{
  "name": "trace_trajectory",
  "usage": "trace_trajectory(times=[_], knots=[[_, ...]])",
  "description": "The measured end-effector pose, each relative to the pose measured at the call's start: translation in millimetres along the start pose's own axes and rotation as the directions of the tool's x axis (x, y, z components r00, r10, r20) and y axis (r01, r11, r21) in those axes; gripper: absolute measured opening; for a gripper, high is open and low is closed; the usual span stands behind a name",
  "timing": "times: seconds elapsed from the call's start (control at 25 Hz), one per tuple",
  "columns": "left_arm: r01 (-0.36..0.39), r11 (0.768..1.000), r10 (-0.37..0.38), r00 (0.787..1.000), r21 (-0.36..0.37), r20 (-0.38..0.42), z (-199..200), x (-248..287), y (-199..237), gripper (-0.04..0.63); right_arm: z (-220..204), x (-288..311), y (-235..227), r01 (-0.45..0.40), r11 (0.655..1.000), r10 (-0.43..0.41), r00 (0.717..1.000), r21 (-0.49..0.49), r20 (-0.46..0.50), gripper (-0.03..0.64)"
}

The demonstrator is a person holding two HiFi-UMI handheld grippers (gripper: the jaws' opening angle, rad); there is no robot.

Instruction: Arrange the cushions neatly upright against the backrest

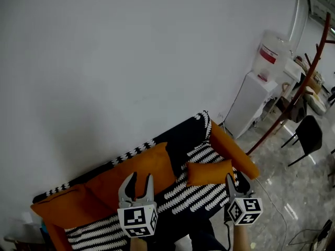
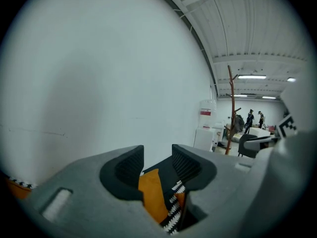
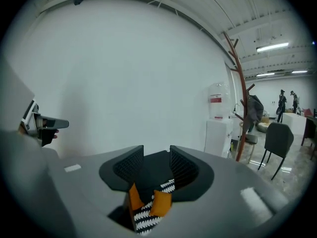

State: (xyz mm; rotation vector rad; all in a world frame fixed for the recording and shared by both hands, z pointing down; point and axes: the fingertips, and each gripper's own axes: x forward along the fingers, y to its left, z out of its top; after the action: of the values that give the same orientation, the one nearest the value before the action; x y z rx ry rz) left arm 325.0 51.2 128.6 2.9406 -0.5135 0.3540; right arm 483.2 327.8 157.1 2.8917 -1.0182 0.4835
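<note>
A sofa with a black backrest (image 1: 183, 135) and a black-and-white patterned seat (image 1: 201, 195) stands against the wall. A large orange cushion (image 1: 138, 169) leans on the backrest. Right of it, a small orange cushion (image 1: 209, 172) rests on the seat. My left gripper (image 1: 137, 184) hangs open in front of the large cushion and holds nothing. My right gripper (image 1: 236, 183) is open just right of the small cushion, apart from it. The left gripper view shows empty jaws (image 2: 157, 165) with the large cushion (image 2: 151, 195) beyond. The right gripper view shows empty jaws (image 3: 156, 165) with the small cushion (image 3: 161, 202) beyond.
Orange padded arms close the sofa at the left (image 1: 65, 205) and right (image 1: 233, 150). A white water dispenser (image 1: 259, 95), a brown coat stand (image 1: 298, 88) and a black chair (image 1: 309, 135) stand to the right on the tiled floor. People stand far off (image 2: 250, 118).
</note>
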Motion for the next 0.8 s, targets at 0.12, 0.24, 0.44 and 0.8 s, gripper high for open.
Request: trace_trajectory(times=[0.12, 0.24, 0.44, 0.8], knots=[[-0.017, 1.000, 0.017, 1.000, -0.002, -0.010, -3.8, 28.5, -27.2, 0.186, -7.1, 24.4, -37.7, -0.025, 0.999, 0.025, 0.999, 0.021, -0.035, 0.181], [-0.037, 0.999, 0.037, 0.999, 0.000, -0.036, -12.3, 58.7, -55.3, 0.186, -12.6, 51.3, -70.3, -0.063, 0.998, 0.064, 0.995, 0.020, -0.070, 0.184], [-0.071, 0.997, 0.070, 0.994, -0.005, -0.088, -26.5, 107.6, -96.8, 0.186, -18.8, 93.6, -122.2, -0.098, 0.995, 0.100, 0.989, 0.017, -0.114, 0.192], [-0.126, 0.992, 0.128, 0.975, 0.022, -0.180, -56.6, 182.3, -148.2, 0.187, -60.1, 156.8, -198.3, -0.134, 0.990, 0.140, 0.962, 0.041, -0.236, 0.207]])
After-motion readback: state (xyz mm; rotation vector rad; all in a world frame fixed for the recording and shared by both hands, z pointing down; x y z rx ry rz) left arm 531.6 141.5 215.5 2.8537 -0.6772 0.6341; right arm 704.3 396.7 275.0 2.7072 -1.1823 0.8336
